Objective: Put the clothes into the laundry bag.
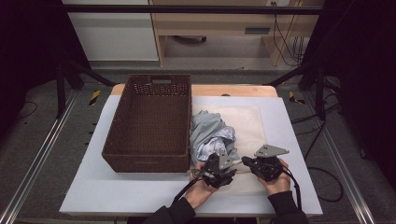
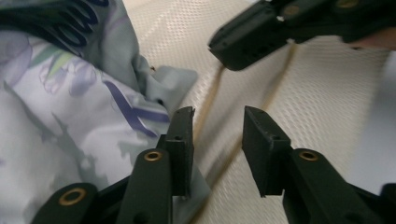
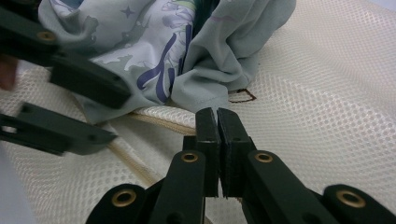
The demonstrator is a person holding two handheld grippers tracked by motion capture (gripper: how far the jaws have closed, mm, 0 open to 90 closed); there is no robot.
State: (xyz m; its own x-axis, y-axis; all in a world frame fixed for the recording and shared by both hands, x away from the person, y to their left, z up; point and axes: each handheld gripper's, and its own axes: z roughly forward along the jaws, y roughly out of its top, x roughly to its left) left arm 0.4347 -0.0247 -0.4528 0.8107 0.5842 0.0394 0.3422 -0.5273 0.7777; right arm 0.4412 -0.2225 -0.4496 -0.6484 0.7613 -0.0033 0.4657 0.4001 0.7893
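white table, dark curtained room

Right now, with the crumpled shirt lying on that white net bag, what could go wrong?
1. The right hand-held gripper is shut on the rim of the white mesh bag; it might slip off.
2. The left hand-held gripper stands open, one jaw beside the grey printed garment; closing could catch the cloth rather than the bag's edge.
3. The garment lies on the bag, so lifting the bag might tip it toward the wicker basket.
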